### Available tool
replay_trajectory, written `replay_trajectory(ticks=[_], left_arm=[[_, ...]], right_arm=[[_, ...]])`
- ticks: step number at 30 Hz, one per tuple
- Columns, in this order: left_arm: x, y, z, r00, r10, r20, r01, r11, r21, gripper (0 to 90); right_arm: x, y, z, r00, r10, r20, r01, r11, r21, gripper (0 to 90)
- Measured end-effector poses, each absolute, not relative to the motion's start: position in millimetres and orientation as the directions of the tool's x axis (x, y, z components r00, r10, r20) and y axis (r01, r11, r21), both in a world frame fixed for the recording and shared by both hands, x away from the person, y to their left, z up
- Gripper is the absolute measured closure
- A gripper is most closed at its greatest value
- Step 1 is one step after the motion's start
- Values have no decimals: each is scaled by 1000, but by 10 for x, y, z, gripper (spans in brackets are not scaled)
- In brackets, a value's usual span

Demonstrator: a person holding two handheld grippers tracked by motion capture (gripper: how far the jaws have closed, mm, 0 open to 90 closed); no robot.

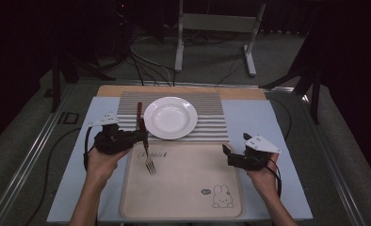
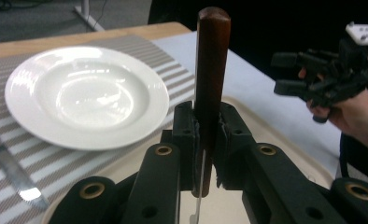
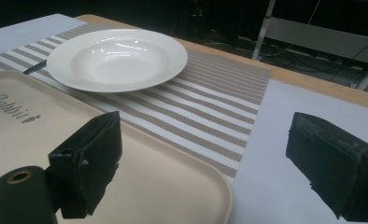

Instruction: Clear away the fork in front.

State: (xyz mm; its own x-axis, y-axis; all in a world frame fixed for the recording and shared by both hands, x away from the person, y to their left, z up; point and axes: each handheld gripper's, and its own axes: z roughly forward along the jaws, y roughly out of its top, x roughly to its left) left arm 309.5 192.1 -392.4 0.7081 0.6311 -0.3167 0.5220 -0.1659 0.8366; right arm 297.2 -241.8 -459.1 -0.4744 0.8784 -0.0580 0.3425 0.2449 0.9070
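1. left gripper view shows a knife (image 2: 14, 175) lying on the striped mat (image 2: 56, 163), left of the white plate (image 2: 86, 95), its serrated blade pointing near; high view hides it behind the left gripper (image 1: 139, 135).
2. high view shows the beige tray (image 1: 183, 188) printed with a rabbit drawing and the script word "rabbit"; right gripper view reads "rabbi" on the tray's corner.
3. the left gripper is clamped on a fork (image 1: 145, 141) by its brown handle, prongs pointing near over the tray's far left corner.
4. the right gripper (image 1: 231, 154) holds nothing, jaws spread wide, at the tray's right edge.
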Motion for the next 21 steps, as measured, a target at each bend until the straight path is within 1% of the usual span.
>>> replay_trajectory(ticks=[4,10,16,17,18,20,21], left_arm=[[3046,2012,-3965,700,636,-325,531,-159,832,805],[3018,2139,-4076,668,647,-369,583,-146,799,805],[3028,2151,-4197,645,645,-409,637,-159,754,805],[3027,2138,-4218,636,662,-397,642,-168,748,805],[3020,2115,-4240,636,680,-364,634,-192,749,805],[3018,2114,-4270,631,690,-355,624,-179,760,798],[3019,2105,-4287,623,711,-327,618,-191,763,792]], right_arm=[[2956,-2436,-4597,-474,879,-60,342,246,907,110],[2922,-2454,-4608,-479,875,-68,342,258,904,110],[2883,-2477,-4619,-479,875,-69,349,262,900,110],[2876,-2480,-4621,-478,875,-71,350,264,899,110],[2866,-2485,-4624,-479,875,-72,351,265,898,110],[2845,-2498,-4638,-478,875,-73,356,269,895,110],[2839,-2506,-4648,-481,874,-63,361,263,895,110]])
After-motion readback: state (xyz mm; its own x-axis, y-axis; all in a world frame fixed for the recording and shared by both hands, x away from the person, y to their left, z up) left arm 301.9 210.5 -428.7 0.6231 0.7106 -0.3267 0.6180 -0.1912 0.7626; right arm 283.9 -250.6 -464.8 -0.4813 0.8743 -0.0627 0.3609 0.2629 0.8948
